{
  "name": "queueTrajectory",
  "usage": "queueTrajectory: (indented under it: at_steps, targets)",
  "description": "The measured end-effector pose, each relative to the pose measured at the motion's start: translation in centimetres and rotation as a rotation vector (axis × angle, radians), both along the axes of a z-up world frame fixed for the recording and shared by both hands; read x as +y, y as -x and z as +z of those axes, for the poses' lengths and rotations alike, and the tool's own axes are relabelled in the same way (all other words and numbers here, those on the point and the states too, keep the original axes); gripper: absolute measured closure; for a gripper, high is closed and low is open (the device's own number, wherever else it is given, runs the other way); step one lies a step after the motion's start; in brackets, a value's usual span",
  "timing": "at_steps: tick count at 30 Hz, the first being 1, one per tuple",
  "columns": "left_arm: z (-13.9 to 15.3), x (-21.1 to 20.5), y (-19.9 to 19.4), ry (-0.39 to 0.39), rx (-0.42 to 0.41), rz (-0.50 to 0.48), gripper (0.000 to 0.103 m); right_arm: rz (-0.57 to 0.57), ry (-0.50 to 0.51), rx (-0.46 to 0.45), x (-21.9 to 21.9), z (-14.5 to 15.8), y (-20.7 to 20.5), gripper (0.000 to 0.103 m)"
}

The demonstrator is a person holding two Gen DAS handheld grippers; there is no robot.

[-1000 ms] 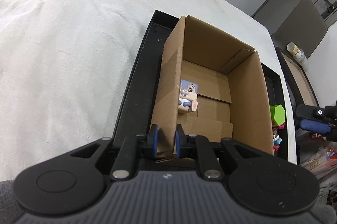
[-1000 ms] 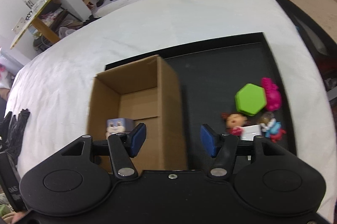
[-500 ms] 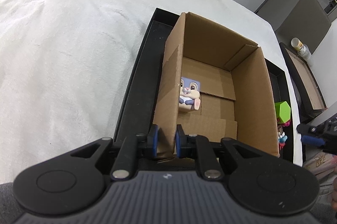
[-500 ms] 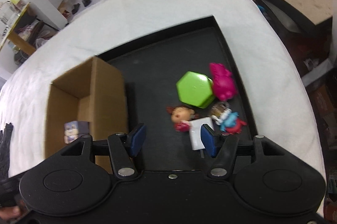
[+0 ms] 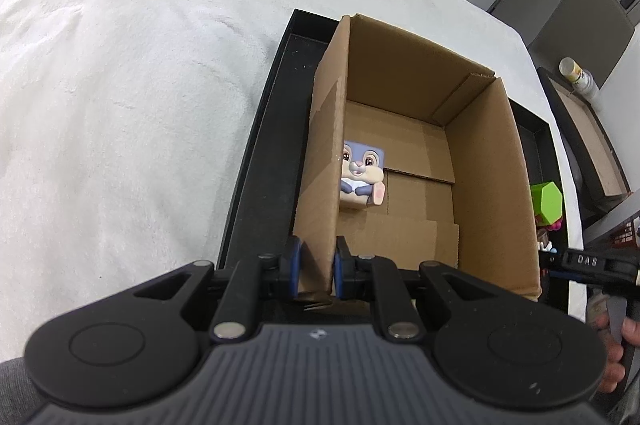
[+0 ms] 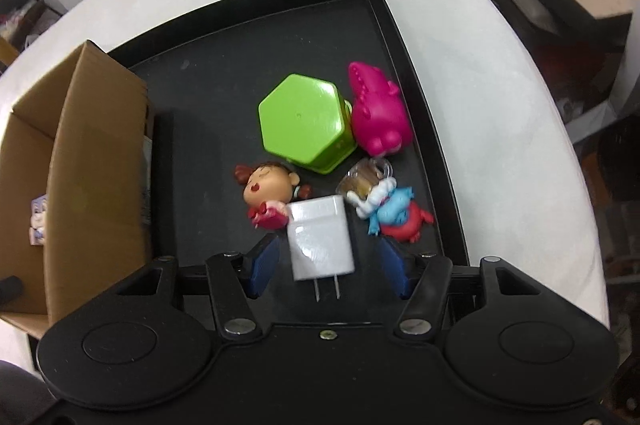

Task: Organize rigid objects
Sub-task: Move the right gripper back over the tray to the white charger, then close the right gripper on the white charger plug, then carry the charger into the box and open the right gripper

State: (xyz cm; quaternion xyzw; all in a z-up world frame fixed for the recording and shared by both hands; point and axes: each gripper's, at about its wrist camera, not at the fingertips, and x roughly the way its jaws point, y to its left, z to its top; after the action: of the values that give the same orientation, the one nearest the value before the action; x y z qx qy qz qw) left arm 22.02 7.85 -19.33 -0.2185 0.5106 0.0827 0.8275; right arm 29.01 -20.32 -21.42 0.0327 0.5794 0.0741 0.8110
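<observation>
R gripper (image 6: 326, 271) has dropped from over the cardboard box (image 6: 96, 161) to the white charger (image 6: 322, 235) near the tray's (image 6: 404, 37) front edge, jaws open & straddling it w/o contact, so pickup looks next; L gripper (image 5: 314, 267) stays clamped on box wall.

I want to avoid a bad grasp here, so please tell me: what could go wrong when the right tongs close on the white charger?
1. The white plastic charger lies against the red-haired doll figure, so the open right tongs may catch or push the doll too.
2. Its smooth body might slip, and the metal prongs point toward the tongs.
3. The left tongs pinch only one wall of the brown cardboard box; a bump may tilt it on the black tray.
</observation>
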Motion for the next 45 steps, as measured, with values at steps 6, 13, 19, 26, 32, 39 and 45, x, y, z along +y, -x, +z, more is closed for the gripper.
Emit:
queueTrajectory:
  at_steps: [6,13,19,26,32,39,45]
  targets:
    - [-0.2,0.0,0.0,-0.001,0.005,0.013,0.088,0.039,0.027,0.048,0.9,-2.0,-0.7,0.053]
    - [-0.2,-0.1,0.1,-0.003,0.007,0.022,0.088,0.072,0.052,0.02,1.2,-1.8,-0.2,0.067]
    - [-0.2,0.0,-0.1,-0.001,0.015,0.028,0.088,0.057,-0.02,-0.01,0.3,0.1,0.5,0.067]
    - [-0.1,0.0,-0.1,-0.007,0.012,0.022,0.088,0.033,-0.01,-0.076,-0.5,2.9,1.7,0.067]
    - [-0.1,0.0,0.2,-0.01,-0.001,0.018,0.088,0.043,-0.024,-0.117,0.4,5.9,1.5,0.067]
    - [-0.1,-0.1,0.4,-0.01,-0.008,0.02,0.088,0.073,-0.02,-0.152,2.3,8.2,1.2,0.067]
    - [0.0,0.0,0.3,-0.008,-0.005,0.013,0.088,0.085,-0.028,-0.173,3.9,9.9,1.0,0.067]
